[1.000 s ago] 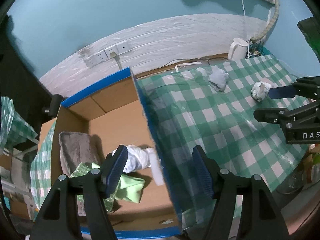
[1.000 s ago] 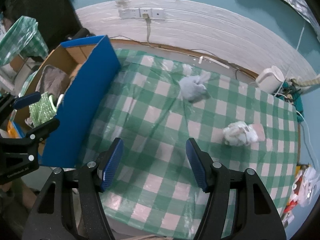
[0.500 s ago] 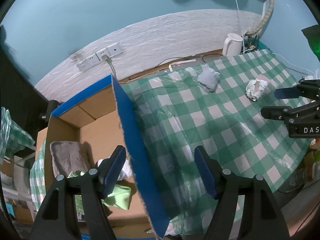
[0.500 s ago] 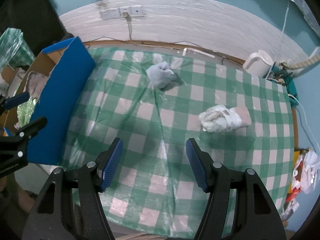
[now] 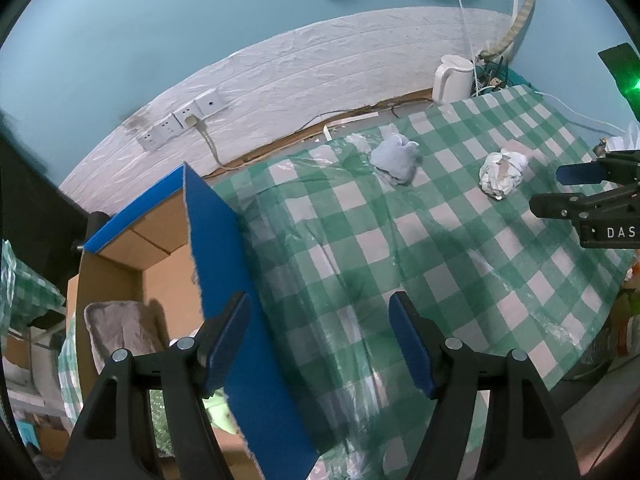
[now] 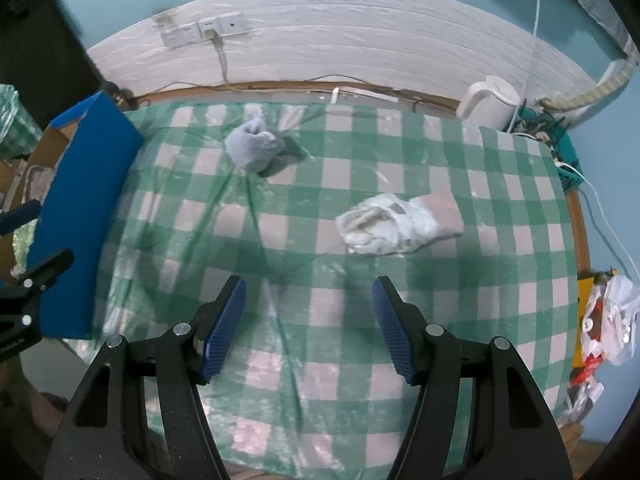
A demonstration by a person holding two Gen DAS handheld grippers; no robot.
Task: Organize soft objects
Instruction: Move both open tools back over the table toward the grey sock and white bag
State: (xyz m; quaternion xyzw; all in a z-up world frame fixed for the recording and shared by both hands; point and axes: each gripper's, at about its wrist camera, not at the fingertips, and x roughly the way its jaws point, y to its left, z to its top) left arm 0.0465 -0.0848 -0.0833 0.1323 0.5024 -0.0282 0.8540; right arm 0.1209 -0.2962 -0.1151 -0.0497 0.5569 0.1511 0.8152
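Both sets of jaws stand spread wide with nothing between them. From its own camera, the right gripper (image 6: 308, 324) hangs above the near part of the green-and-white checked tablecloth (image 6: 500, 200); its fingers also show at the right edge of the left camera's view. Just beyond it, a little to the right, lies a crumpled white cloth (image 6: 394, 224) with a pinkish end. Farther off and to the left sits a bunched pale grey-blue cloth (image 6: 252, 148), close to the table's far edge.

The left gripper (image 5: 320, 340) hovers at the table's left end, its left finger in front of the upright blue flap of a cardboard box (image 5: 218, 248) that stands against the table's left side. Inside the box a grey towel (image 5: 120, 332) lies against the left wall, and a bit of light green fabric (image 5: 218, 412) peeks out near the flap.

At the far right corner of the table stands a white kettle (image 6: 490, 102). Wall sockets (image 6: 202, 32) with a plugged cable sit on the white panel behind.
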